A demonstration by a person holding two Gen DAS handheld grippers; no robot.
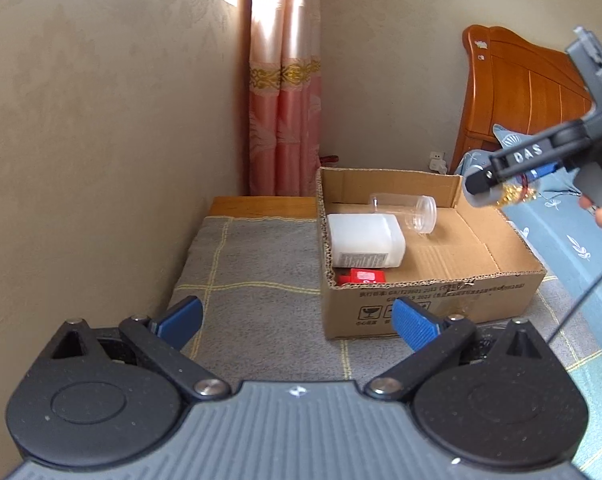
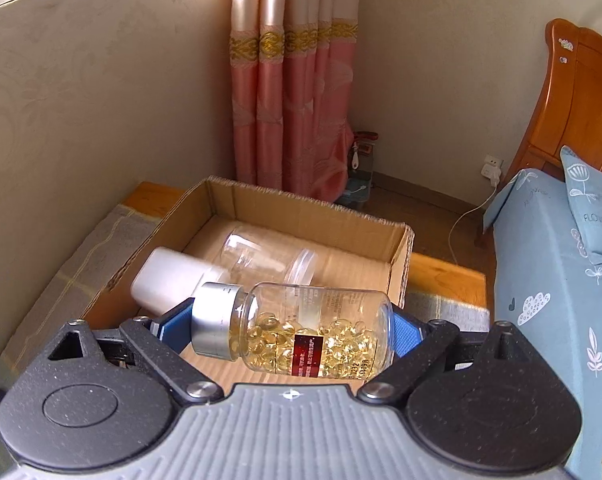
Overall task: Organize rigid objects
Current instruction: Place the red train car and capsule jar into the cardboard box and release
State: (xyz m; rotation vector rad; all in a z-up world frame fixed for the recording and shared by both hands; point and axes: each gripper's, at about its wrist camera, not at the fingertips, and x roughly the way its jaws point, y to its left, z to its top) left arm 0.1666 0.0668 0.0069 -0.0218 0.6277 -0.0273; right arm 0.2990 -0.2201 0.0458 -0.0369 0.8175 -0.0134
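An open cardboard box point(image 1: 433, 300) stands on a grey checked cloth point(image 1: 257, 272). Inside lie a white plastic bottle point(image 1: 363, 240), a clear empty jar point(image 1: 407, 208) and a red packet point(image 1: 363, 277). My left gripper point(image 1: 297, 320) is open and empty, low over the cloth in front of the box. My right gripper point(image 2: 289, 328) is shut on a clear capsule bottle point(image 2: 297, 330) with a silver cap, held sideways above the near part of the box point(image 2: 397, 236). The right gripper also shows in the left wrist view point(image 1: 485, 188), above the box's right side.
A beige wall point(image 1: 101, 140) runs close along the left. A pink curtain point(image 1: 285, 120) hangs behind the box. A bed with blue bedding point(image 2: 553, 280) and a wooden headboard point(image 1: 517, 92) lies to the right. A white cable point(image 2: 467, 216) trails from a wall socket.
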